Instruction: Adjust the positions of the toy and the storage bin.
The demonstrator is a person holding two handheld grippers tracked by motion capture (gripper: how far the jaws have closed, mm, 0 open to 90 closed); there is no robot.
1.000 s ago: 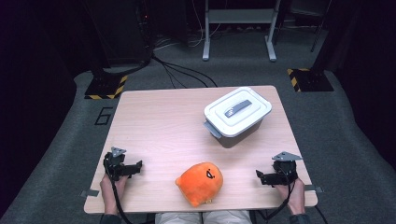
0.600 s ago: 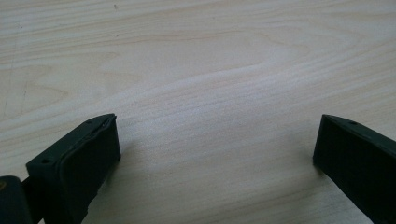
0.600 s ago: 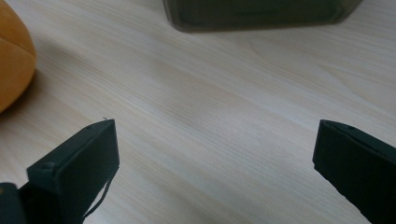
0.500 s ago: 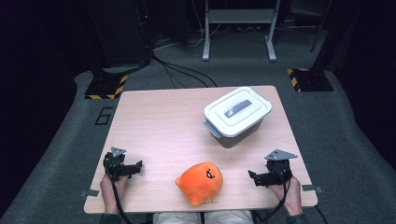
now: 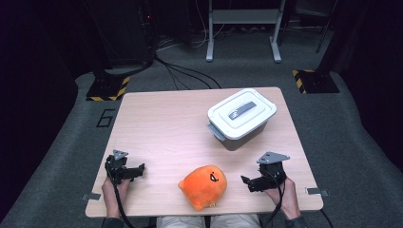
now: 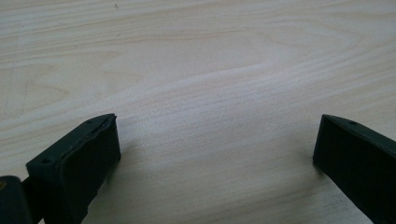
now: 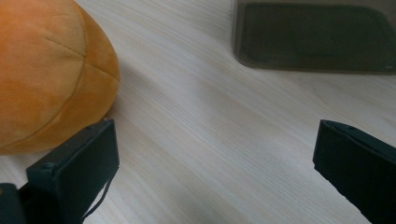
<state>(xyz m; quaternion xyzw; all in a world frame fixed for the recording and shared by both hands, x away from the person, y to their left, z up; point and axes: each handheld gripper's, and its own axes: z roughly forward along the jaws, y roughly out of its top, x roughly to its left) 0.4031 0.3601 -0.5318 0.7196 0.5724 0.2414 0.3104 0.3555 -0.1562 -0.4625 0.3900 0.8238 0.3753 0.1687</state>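
- Plush (image 5: 204, 185) sits at the near table (image 5: 171, 128) edge, centre, on its side w/ the face up. Nothing holds it.
- Our right gripper (image 5: 249, 182) is low, just right of the plush, pointing left at it. Jaws spread wide, nothing between them. In the right gripper view the plush (image 7: 49, 70) bulges right above the left-hand jaw, not yet in the gap.
- Our left gripper (image 5: 138, 169) rests near the left edge, well apart from the plush. Jaws spread too, bare wood between them (image 6: 210, 116).
- Box (image 5: 241, 118) stands far right w/ lid (image 5: 242, 112) on, grey handle on top. Probably the plush's destination, so the lid has to come off at some point.
- Step in hand, as we judge it: right gripper closing in on the plush.
- To do it well: swing the gripper so the plush sits centred between the jaws, not off one side.
- Keep jaws wide till they straddle a bulge or seam, then squeeze deep: soft fabric slips from a shallow pinch.
- Stay a bit above the wood so the lower jaw doesn't scrape or shove the plush away.
- Left gripper can steady the far side if it rolls.
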